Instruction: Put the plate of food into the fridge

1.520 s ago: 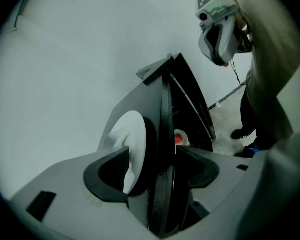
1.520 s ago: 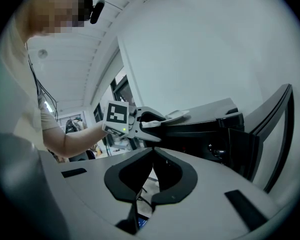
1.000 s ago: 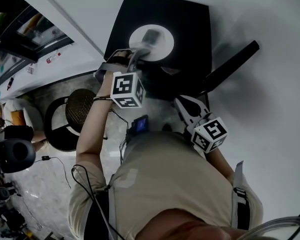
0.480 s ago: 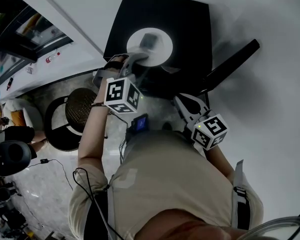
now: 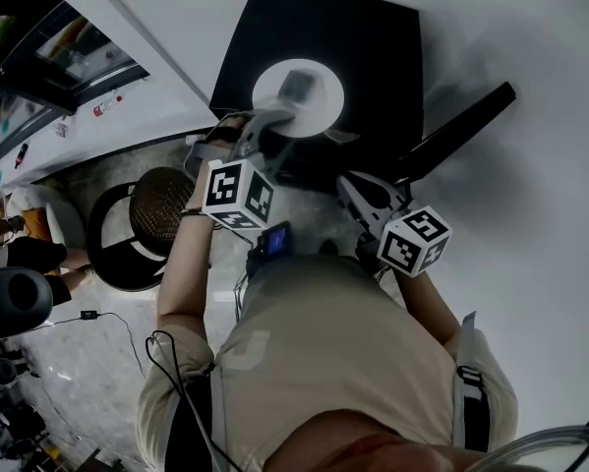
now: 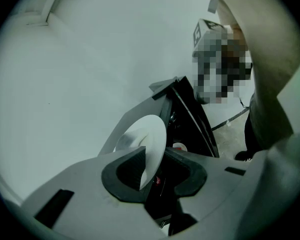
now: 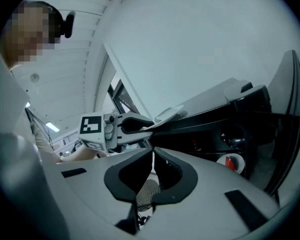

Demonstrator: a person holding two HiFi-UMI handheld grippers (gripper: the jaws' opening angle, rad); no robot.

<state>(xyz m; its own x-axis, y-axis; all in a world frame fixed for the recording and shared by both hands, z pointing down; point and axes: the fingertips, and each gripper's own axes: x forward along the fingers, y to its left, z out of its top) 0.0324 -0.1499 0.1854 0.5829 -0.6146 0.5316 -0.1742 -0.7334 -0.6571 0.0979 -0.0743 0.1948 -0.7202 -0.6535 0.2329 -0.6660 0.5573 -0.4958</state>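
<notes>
Start from the black fridge (image 5: 373, 37): its door (image 5: 456, 131) stands swung out on its right side, and the white plate (image 5: 328, 101) sits on its top, near the front edge.

Your left hand-held gripper (image 5: 274, 121) is at the front-left of the fridge top. Its jaws are closing with the plate's rim (image 6: 150, 139) between them. One pad looks to be against the rim, but a dark gap shows at the other, so let the pinch seat fully before you lift. Then raise the plate level, so the food (image 5: 296, 80) does not slide, and bring it round the fridge's front edge to the opening.

Your right hand-held gripper (image 5: 348, 185) is pressed together and empty, low in front of the fridge. Keep it off the door.

The food is a blurred pale lump and I cannot name it. The head view hides the inside of the fridge. The right gripper view shows only a sliver of it, with a small dish (image 7: 232, 162) there, so free shelf room is uncertain.
</notes>
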